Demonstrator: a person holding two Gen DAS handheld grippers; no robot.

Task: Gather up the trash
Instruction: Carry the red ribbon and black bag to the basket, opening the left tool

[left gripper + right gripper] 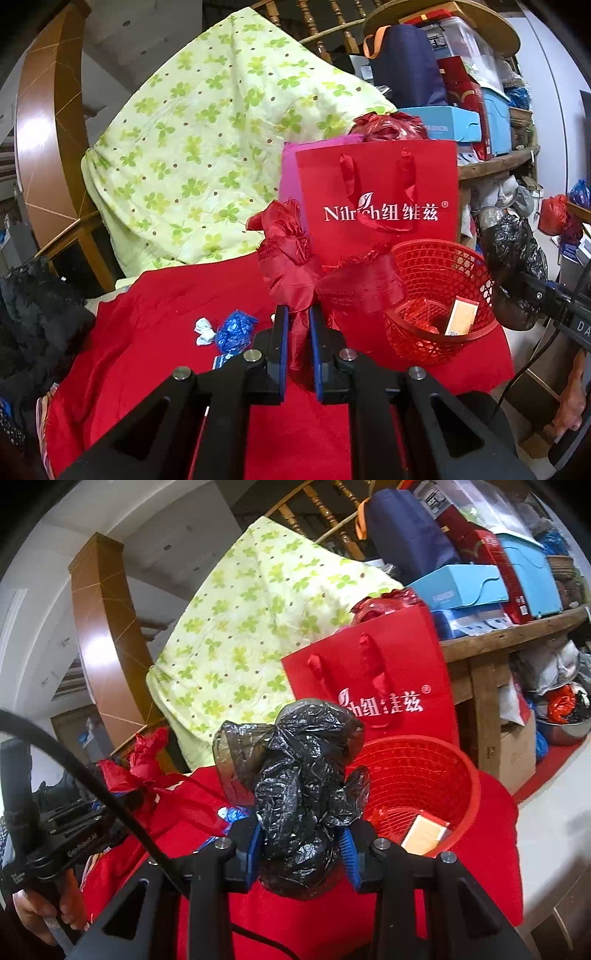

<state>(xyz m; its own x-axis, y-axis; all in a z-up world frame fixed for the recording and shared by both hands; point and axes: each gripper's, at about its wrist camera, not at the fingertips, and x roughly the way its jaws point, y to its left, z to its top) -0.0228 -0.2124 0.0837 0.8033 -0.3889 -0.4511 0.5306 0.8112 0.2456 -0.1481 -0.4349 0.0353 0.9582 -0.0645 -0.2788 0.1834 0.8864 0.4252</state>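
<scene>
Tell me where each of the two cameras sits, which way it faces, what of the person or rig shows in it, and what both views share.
Left wrist: sits behind the left tongs, looking forward and slightly down over the red cloth; the tongs are shut on a red ribbon scrap, with the right rig at the right edge.
Right wrist: sits behind the right tongs, facing likewise; they clamp a crumpled black plastic bag, with the left rig and a hand at lower left.
Shared: red basket, red gift bag, green-patterned quilt.
</scene>
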